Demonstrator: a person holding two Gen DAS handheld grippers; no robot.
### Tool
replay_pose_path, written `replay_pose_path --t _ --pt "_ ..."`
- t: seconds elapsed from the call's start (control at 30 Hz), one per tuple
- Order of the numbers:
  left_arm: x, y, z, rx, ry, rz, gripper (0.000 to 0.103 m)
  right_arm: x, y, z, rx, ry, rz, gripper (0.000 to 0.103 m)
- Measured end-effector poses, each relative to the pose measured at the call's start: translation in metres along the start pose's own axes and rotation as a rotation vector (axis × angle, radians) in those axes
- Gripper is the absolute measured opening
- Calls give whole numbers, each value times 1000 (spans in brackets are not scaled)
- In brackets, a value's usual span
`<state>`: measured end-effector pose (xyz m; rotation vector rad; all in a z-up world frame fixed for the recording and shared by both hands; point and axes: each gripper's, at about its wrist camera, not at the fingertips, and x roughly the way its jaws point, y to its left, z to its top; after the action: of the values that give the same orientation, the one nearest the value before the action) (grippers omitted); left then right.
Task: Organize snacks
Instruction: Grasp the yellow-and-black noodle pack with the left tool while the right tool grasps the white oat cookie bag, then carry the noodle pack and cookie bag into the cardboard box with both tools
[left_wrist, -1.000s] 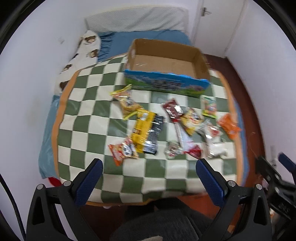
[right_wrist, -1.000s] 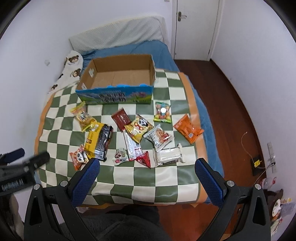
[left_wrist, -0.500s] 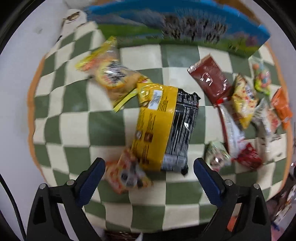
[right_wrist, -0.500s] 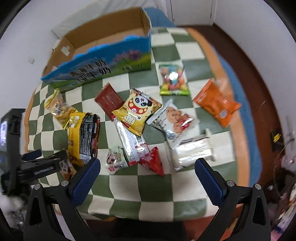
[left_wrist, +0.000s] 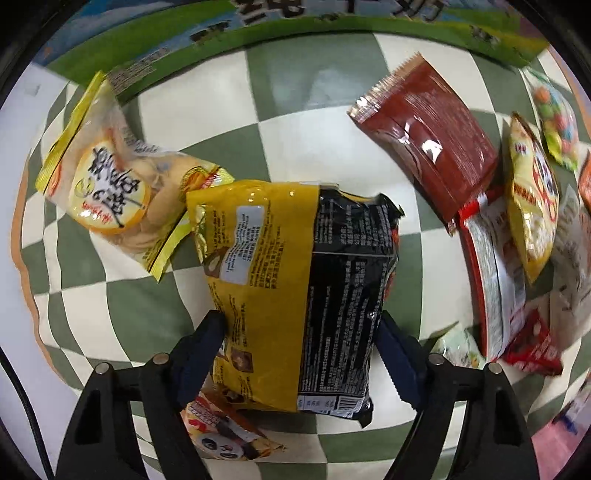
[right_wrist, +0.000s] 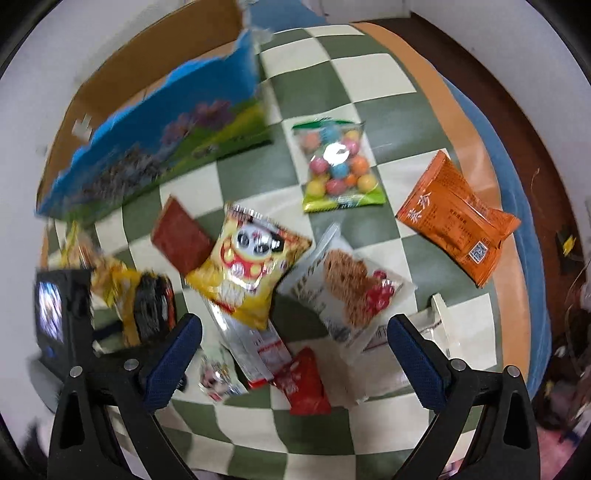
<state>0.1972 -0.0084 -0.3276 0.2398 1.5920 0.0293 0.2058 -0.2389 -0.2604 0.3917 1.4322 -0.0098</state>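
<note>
My left gripper (left_wrist: 301, 354) is open, its two fingers on either side of a yellow-and-black noodle pack (left_wrist: 295, 288) lying on the checked blanket; whether the pads touch it I cannot tell. A yellow cracker bag (left_wrist: 110, 184) lies to its left, a dark red packet (left_wrist: 428, 140) to its right. My right gripper (right_wrist: 295, 354) is open and empty above the yellow panda bag (right_wrist: 251, 266), a cookie packet (right_wrist: 351, 291) and a red packet (right_wrist: 303, 380). The open cardboard box (right_wrist: 155, 162) stands at the back left.
A candy-ball bag (right_wrist: 338, 164) and an orange packet (right_wrist: 458, 218) lie to the right on the green-and-white blanket (right_wrist: 354, 88). The left gripper's body (right_wrist: 62, 317) shows at the right wrist view's left edge. The bed edge and wooden floor (right_wrist: 517, 122) lie to the right.
Both grippers have dropped closer to the snacks. The left one has come down around the yellow-and-black pack, its fingers narrower than before. The right one has moved in over the panda bag.
</note>
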Motion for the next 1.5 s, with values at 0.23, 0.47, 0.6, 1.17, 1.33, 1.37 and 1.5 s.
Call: replay_pose_path --t 0.23,0.47,0.6,1.17,1.33,1.37,1.5 --pt "-6 20 -3 -142 4 -65 79 14 -11 29 -132 22 -81 102" --pt "1 19 -7 -132 -6 -63 80 67 24 24 -572 151 -293 90" --pt "11 16 4 -119 6 -73 80 91 23 24 -579 203 -292 64" --pt "26 12 1 -147 -15 -59 85 75 -38 39 -52 170 -52 69" --pt "19 7 -12 -157 -53 -52 82 101 -14 36 -116 186 -145 51" --pt "17 8 -16 -158 -57 -61 82 100 -13 34 -126 166 -156 50" --pt "9 14 -29 -152 -82 -70 81 90 -7 21 -114 115 -183 46"
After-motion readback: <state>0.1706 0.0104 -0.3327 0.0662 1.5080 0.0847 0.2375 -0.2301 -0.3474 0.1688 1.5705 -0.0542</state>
